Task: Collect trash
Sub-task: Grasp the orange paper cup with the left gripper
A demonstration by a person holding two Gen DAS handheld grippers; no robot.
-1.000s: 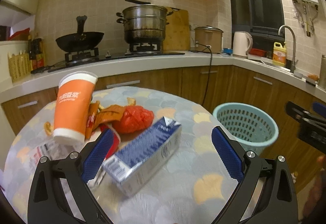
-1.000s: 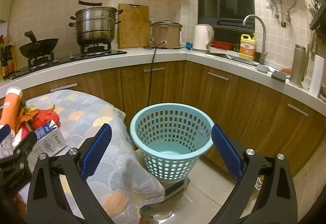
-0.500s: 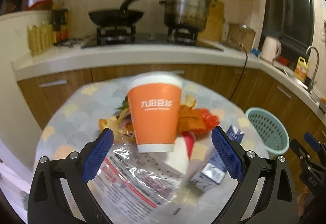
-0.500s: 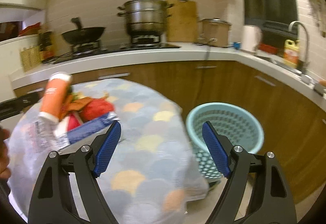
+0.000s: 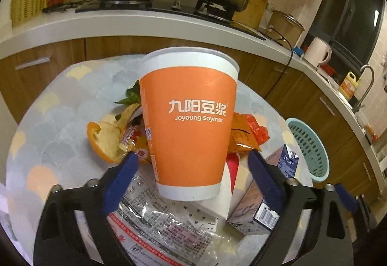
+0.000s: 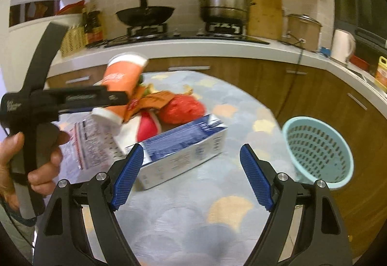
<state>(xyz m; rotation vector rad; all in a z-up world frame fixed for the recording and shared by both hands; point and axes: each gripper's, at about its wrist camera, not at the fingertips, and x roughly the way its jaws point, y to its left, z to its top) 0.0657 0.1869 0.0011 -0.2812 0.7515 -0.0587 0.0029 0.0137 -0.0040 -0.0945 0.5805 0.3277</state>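
Note:
An orange Joyoung soymilk paper cup stands upright on a pile of trash on the round table. My left gripper is open, its blue pads on either side of the cup's base, not touching. Around the cup lie orange peel, a red bag, a printed plastic wrapper and a blue-white milk carton. My right gripper is open and empty, just in front of the carton. The cup and left gripper show in the right wrist view.
A light blue perforated basket stands on the floor right of the table; it also shows in the left wrist view. Behind is a kitchen counter with a wok, steamer pot, rice cooker and kettle.
My left gripper has moved in close to the orange cup, which now sits between its pads. My right gripper has swung left from the basket toward the carton.

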